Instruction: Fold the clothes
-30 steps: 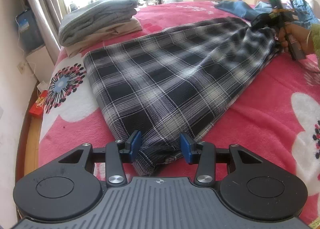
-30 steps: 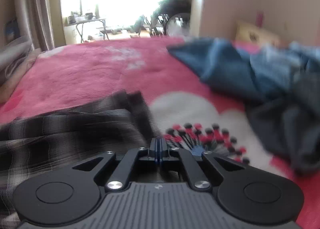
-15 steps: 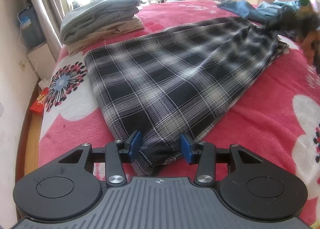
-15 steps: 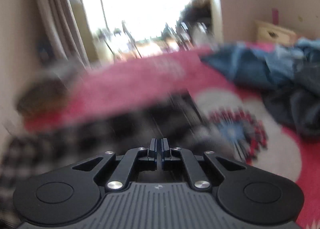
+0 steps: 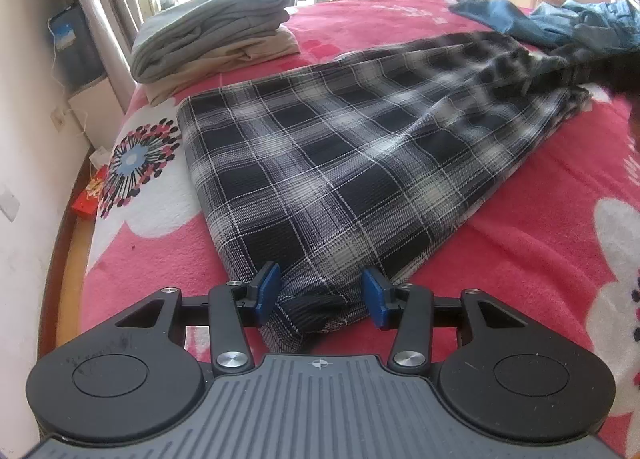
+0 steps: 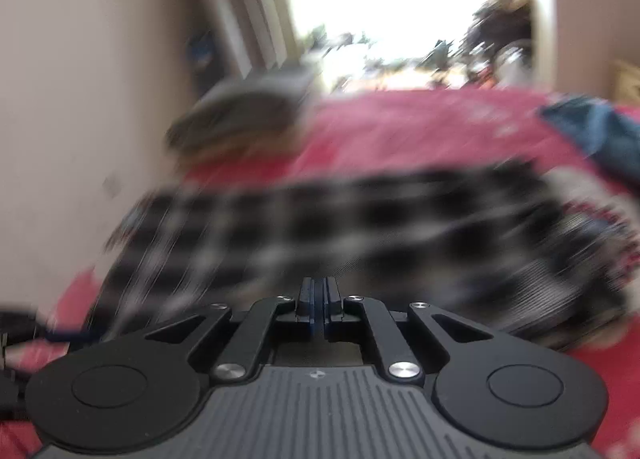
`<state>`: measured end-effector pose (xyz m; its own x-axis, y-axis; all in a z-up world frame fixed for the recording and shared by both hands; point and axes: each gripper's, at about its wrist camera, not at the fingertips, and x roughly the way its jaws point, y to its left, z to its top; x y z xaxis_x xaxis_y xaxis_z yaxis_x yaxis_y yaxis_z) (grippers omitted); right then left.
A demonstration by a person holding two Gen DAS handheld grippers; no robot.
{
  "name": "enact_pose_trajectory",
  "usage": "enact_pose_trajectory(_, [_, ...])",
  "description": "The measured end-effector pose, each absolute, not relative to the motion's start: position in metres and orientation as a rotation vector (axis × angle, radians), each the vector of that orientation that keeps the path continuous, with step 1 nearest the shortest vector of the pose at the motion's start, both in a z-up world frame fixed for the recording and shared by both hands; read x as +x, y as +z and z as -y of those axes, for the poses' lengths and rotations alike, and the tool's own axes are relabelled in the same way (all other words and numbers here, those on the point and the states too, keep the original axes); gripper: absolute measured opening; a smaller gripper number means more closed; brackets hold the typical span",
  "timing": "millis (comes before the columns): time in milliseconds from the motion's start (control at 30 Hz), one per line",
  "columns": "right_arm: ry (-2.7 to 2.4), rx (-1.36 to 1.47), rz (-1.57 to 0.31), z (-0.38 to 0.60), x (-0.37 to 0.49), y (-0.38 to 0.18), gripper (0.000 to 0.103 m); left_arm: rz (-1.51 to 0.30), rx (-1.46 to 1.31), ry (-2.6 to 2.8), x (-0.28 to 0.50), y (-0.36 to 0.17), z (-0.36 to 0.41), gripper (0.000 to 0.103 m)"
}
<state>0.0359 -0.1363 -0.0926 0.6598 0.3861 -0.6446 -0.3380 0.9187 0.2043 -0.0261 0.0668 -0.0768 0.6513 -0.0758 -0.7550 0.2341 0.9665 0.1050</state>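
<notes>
The left gripper [image 5: 320, 291] stands about half open, astride the near corner of the cloth [image 5: 340, 163]. Its blue pads [image 5: 269, 287] sit either side of the bunched hem, and I can't see them pinching it. To me that is the weak spot. If the far end gets pulled across, nothing pins this corner, and the whole piece may slide along the bed [image 5: 520, 239] instead of folding over.

The right gripper [image 6: 319, 299] is all but closed, with only a sliver between its jaws. Its own view is too blurred to show what sits in there. From the left view, though, the cloth's far end rises off the bed, drawn toward a dark blur at the right edge, so I judge it has that end pinched. Such a thin bite could slip out and drop the end in a heap partway over.

Ahead of the left gripper the cloth lies spread and mostly flat, rumpled only at that far end. Those wrinkles would get trapped in the fold. Beyond it, the jeans [image 5: 540, 19] lie close enough to be snagged. The folded pile [image 5: 212, 31], ahead and to the left, could be knocked if the end swings wide.
</notes>
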Motion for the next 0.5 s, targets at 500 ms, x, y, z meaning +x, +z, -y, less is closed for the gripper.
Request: enact_pose_trajectory(500, [0.454,0.033,-0.751,0.118,0.032,-0.108,0.008,-0.834,0.200,-0.185,-0.028,-0.078,-0.067,0.047])
